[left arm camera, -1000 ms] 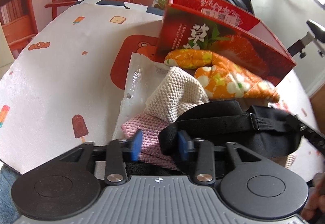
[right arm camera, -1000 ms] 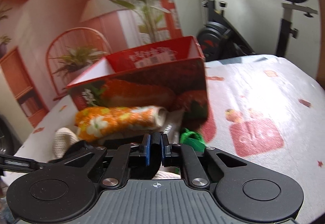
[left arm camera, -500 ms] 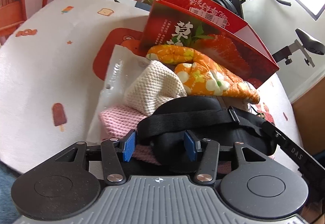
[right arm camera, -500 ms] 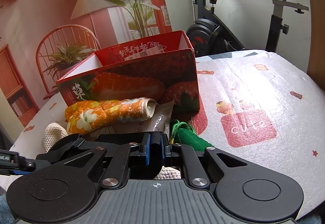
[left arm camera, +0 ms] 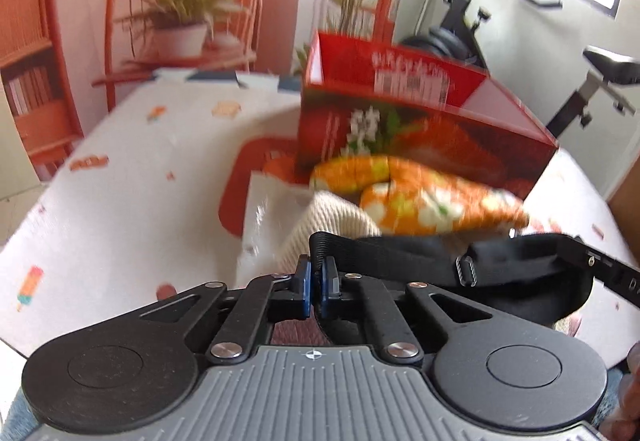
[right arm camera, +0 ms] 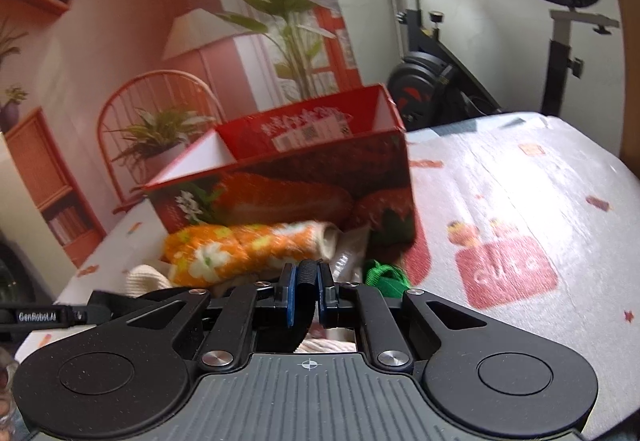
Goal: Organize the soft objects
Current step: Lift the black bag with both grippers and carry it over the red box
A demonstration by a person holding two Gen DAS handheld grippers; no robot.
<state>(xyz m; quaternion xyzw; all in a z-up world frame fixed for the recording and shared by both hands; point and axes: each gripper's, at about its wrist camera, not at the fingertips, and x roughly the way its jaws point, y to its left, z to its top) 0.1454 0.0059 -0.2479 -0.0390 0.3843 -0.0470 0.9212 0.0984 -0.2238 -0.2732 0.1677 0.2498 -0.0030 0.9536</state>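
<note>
Gripping one black strap (left arm camera: 400,261), both grippers pinch its ends. Left gripper (left arm camera: 316,283) and right gripper (right arm camera: 306,291) jaws sit narrow on it

Counted one red box (left arm camera: 404,129), one orange floral cloth (left arm camera: 420,197), one cream knit (left arm camera: 320,225). Spotted one black strapped mask (left arm camera: 500,273), one green item (right arm camera: 386,277), one plastic bag (left arm camera: 268,217). Tallied two grippers, left (left arm camera: 316,291) and right (right arm camera: 306,299).

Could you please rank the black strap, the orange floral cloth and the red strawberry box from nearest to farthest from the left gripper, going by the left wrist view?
1. Black strap, pinched in the left gripper.
2. Orange floral cloth, beyond, slightly right.
3. Red strawberry box, behind the cloth.
</note>
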